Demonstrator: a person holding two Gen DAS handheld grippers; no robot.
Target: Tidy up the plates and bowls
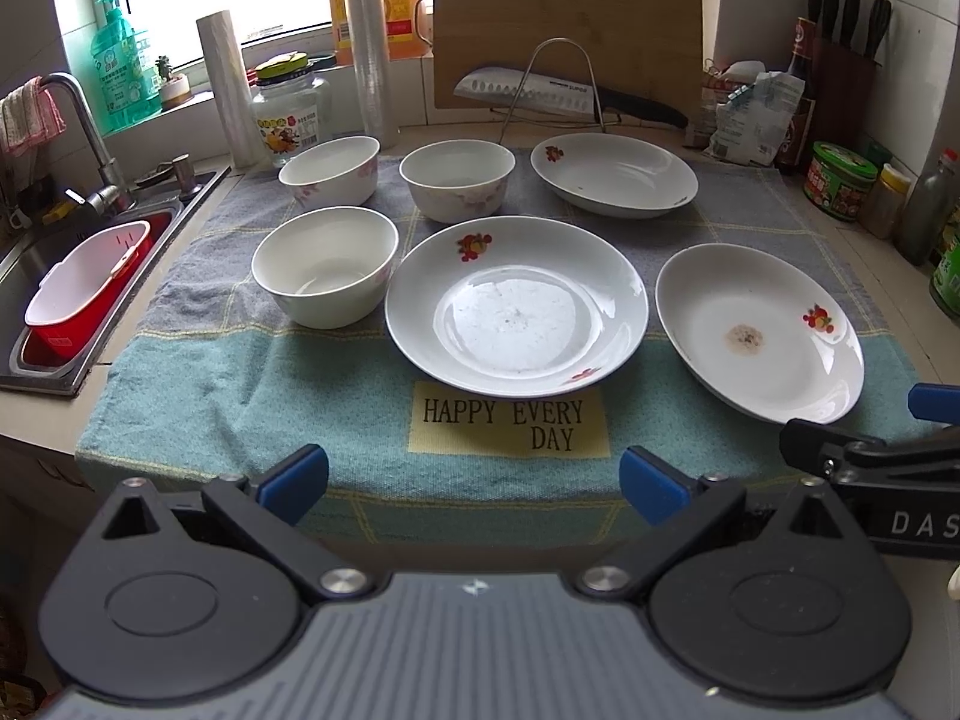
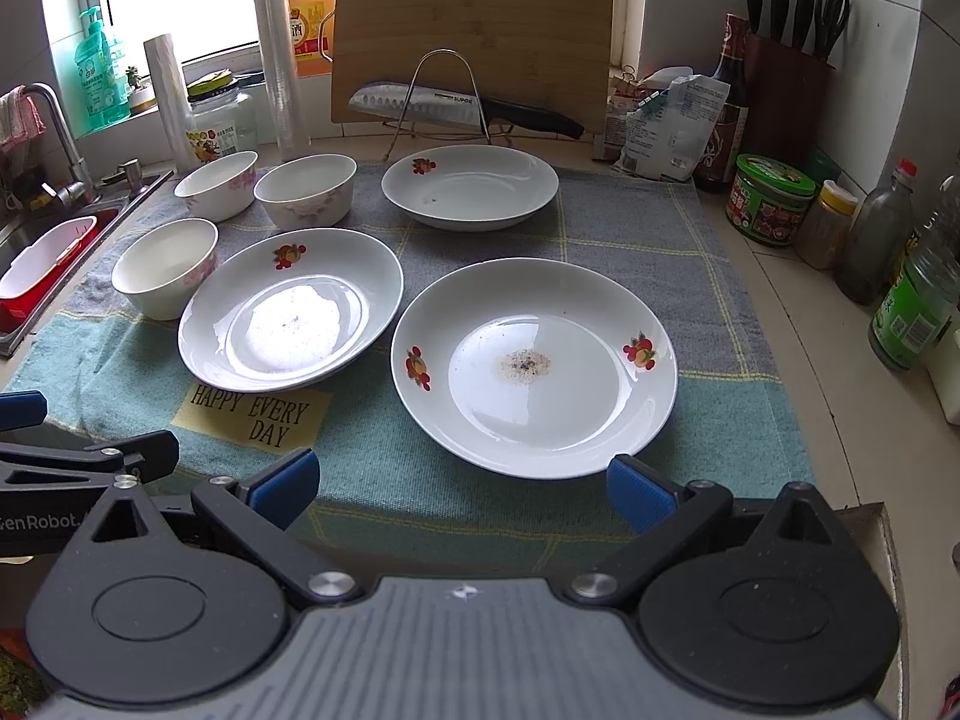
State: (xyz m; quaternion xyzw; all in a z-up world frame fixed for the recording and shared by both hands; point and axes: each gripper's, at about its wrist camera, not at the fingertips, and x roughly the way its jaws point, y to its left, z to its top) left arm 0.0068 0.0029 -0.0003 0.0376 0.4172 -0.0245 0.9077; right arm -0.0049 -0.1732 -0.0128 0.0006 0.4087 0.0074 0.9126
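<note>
right claw (image 2: 459, 489) spread, empty | stained plate (image 2: 534, 366) just ahead

Plates (image 2: 534, 366) white, red-orange fruit motifs on rims; the near right one has a brown speckled stain at centre. Bowls (image 1: 324, 266) white, faint pink floral print. Cloth (image 1: 240, 396) teal and grey-blue with yellow grid lines, yellow patch with black lettering. Gripper pads (image 1: 292, 476) blue, bodies black.

Three white bowls (image 1: 327, 264) are sitting upright, empty, at the frame's left. Three white flower-printed plates (image 1: 516, 306) are lying flat, centre and right, two showing specks.
</note>
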